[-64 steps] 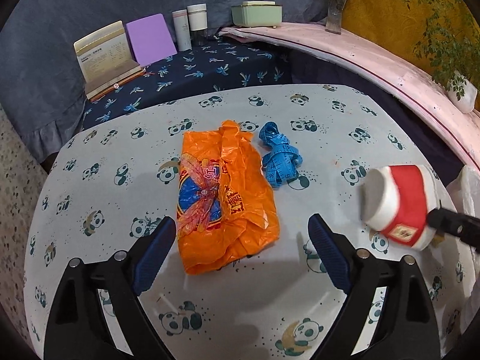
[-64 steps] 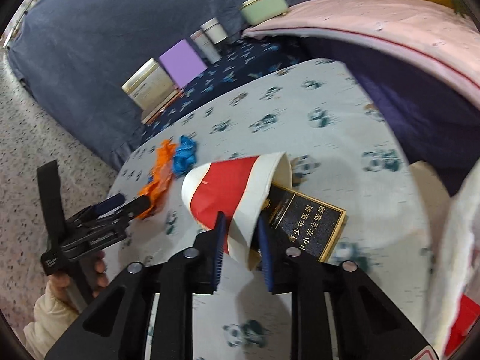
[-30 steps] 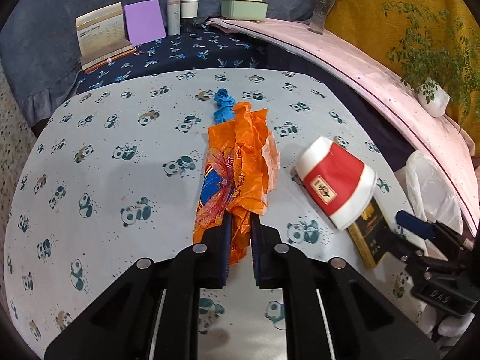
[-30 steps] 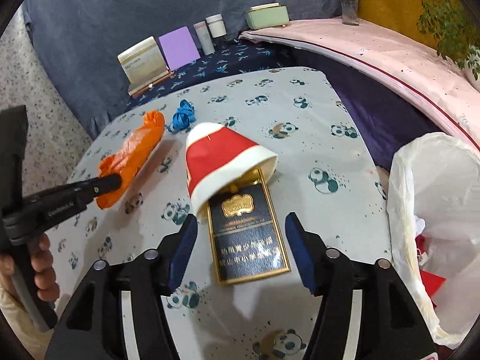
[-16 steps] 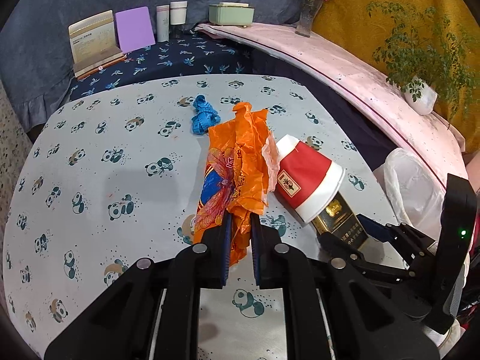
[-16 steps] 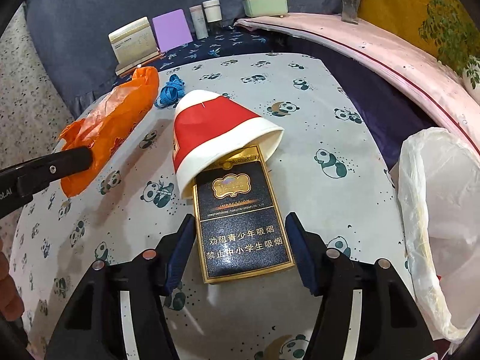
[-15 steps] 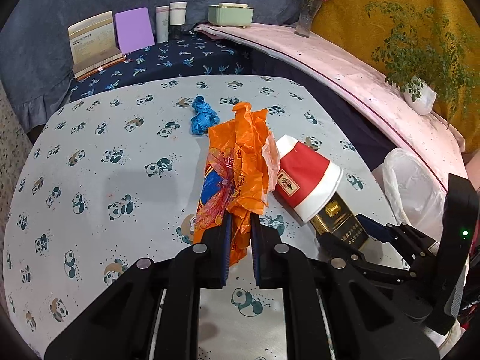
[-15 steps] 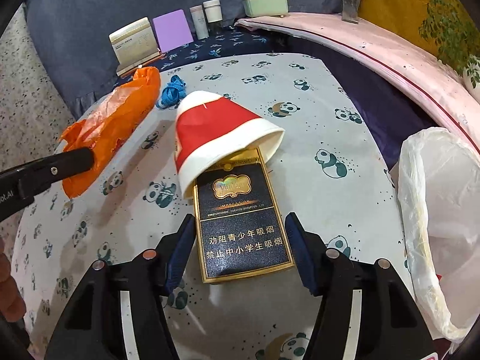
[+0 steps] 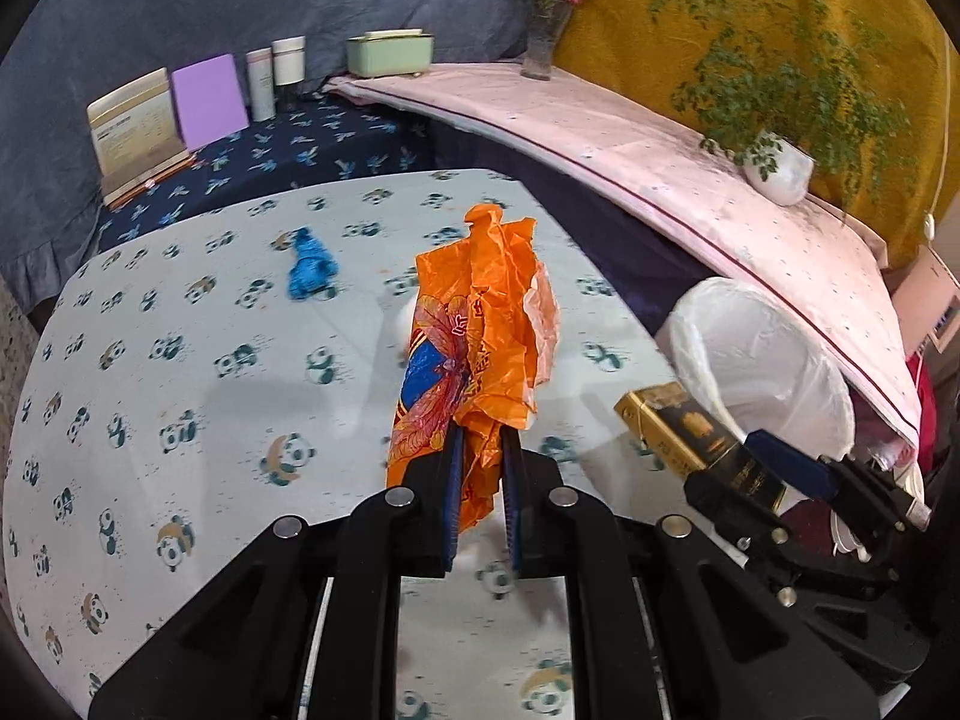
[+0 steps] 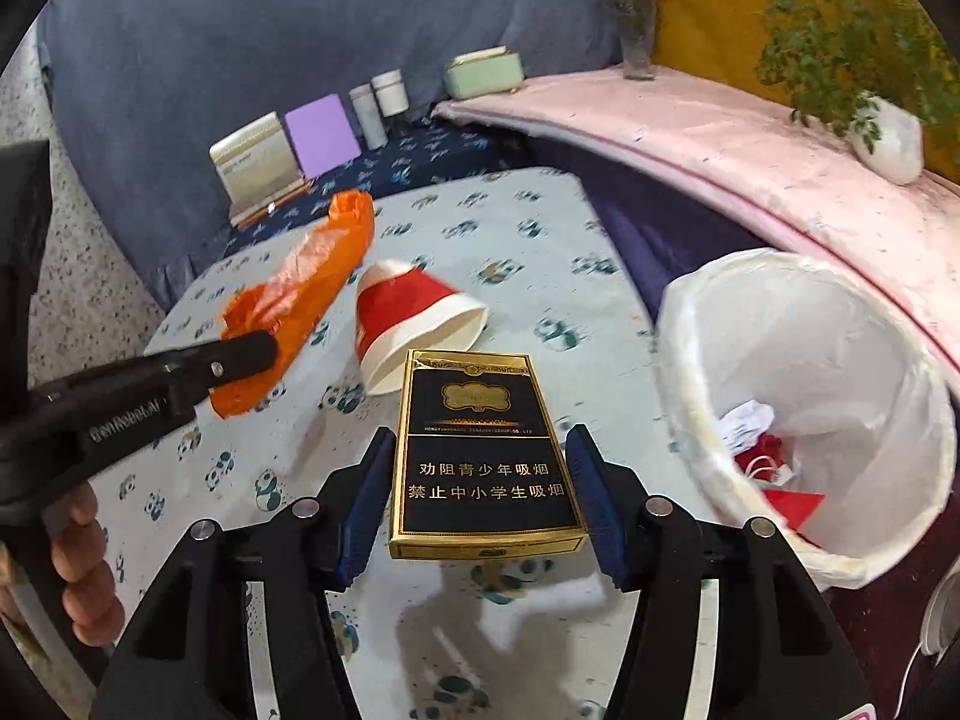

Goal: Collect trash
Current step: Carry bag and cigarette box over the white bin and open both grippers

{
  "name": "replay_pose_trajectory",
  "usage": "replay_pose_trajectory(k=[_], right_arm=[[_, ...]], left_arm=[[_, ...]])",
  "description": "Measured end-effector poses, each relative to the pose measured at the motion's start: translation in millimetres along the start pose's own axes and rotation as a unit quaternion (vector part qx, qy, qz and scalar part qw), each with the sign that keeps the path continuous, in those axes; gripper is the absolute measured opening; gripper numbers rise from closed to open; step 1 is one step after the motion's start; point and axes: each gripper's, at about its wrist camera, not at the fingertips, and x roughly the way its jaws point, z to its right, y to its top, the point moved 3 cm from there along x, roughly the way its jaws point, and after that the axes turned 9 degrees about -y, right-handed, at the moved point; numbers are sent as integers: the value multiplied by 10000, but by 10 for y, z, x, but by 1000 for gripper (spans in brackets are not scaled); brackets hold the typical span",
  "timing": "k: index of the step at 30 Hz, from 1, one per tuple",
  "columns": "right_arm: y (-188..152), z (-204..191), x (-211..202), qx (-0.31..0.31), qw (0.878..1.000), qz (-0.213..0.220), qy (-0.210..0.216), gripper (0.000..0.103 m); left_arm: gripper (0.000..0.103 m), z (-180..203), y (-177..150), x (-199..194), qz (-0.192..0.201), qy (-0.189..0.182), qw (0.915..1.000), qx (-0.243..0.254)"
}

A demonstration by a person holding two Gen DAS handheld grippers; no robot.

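- Two grippers each held a piece of trash above the table [image 9: 180, 324].
- We saw our left gripper [image 9: 478, 483] pinched nearly closed on the orange plastic bag [image 9: 474, 336], which stood up from between its fingers.
- Our right gripper [image 10: 487, 498] clamped the black-and-gold cigarette pack [image 10: 483, 450] by its sides, near the table's right edge beside the white-lined bin [image 10: 804, 396].
- We read "吸烟" within the pack's gold warning lines.
- One red-and-white paper cup [image 10: 414, 324] lay tipped over on the table beyond the pack.

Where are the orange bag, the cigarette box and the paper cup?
orange bag [image 9: 474, 324], left wrist view, printed crumpled middle.
cigarette box [image 10: 483, 450], right wrist view, dark front face.
paper cup [image 10: 402, 309], right wrist view, red side wall.
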Motion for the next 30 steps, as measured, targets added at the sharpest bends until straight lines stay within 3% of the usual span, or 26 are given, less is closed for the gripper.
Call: replay_pose_trajectory(k=[9,18,30], right_arm=[[163,775,-338,629,9961,404,-467,56],[157,1381,-469,1027,9891,513,-927,56],[104,1711,-521,1344,9834,545,-1093,56]], left_arm=[[11,780,151,173,-6,-436,9971,620],[11,1455,217,462,-158,-771,9910,1080],[11,1783,216,649,-315,-907,9866,1321]])
